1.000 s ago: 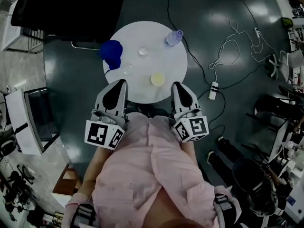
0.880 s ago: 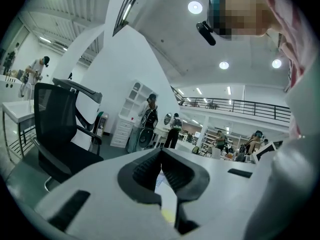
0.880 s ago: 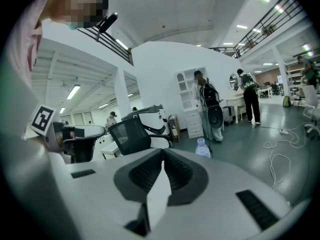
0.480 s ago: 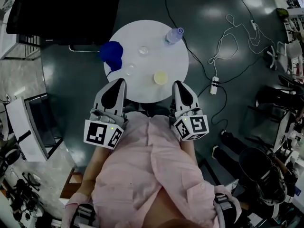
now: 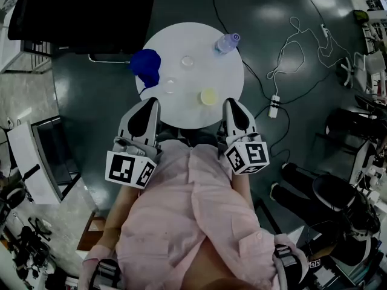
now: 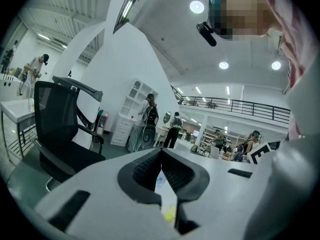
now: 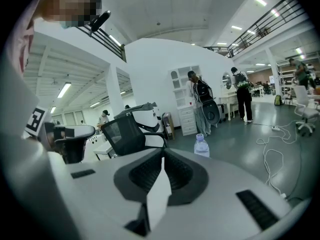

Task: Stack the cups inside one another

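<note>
Neither the left gripper [image 5: 152, 104] nor the right gripper [image 5: 233, 102] has strayed far from the table's [image 5: 225, 77] near edge, both closed on nothing; the yellow cup [image 5: 208, 96] sits near that edge, two clear cups [image 5: 170, 86] further in; unopened jaws could knock such light cups over.

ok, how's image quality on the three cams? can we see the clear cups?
Head view: underexposed and fisheyed; the white table is the brightest area, the yellow cup reads fine, the far clear cup and near clear cup barely show. Left gripper view: well lit, heavy barrel distortion, dark corners, ceiling lights blown out. Right gripper view: same, water bottle legible.
</note>
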A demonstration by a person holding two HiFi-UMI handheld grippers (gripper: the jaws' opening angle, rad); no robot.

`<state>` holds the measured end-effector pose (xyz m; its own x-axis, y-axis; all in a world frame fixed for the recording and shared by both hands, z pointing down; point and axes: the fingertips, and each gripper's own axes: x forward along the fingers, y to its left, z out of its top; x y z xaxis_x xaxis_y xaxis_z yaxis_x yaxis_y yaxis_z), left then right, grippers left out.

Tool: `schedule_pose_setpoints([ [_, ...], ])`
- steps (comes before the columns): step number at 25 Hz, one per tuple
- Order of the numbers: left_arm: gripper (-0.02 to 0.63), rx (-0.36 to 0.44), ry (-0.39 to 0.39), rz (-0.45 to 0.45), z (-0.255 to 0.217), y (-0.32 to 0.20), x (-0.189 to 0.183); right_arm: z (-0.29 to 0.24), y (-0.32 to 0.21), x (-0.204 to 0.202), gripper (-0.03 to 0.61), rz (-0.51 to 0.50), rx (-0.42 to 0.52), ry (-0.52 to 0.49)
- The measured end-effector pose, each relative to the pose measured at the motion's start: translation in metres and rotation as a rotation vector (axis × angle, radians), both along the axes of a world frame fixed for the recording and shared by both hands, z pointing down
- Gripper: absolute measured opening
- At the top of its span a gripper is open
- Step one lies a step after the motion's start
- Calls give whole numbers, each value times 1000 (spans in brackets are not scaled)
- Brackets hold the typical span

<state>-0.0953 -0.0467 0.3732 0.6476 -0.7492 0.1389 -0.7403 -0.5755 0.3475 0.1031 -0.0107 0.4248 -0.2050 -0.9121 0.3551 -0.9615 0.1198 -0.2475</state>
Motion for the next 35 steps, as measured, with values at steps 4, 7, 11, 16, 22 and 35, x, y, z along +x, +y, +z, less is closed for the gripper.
schedule_pose_setpoints([
  [4,18,-6,5,-8,3,-4,-4,4,-5,-2,34,-2,-16,3],
  [7,18,-7,9,-10,2,-8,-4,5,-8,-4,34,-3,-25,3],
  [11,18,-10,13,-4,2,-11,1,6,-8,-3,34,-6,-37,10],
  [16,18,-18,15,8,3,-14,9,17,-10,8,35,15,-70,12],
  [22,18,-21,11,29,2,-17,18,32,-13,20,35,47,-114,-12],
  [35,18,-26,8,55,1,-19,34,62,-18,28,88,37,-197,27],
])
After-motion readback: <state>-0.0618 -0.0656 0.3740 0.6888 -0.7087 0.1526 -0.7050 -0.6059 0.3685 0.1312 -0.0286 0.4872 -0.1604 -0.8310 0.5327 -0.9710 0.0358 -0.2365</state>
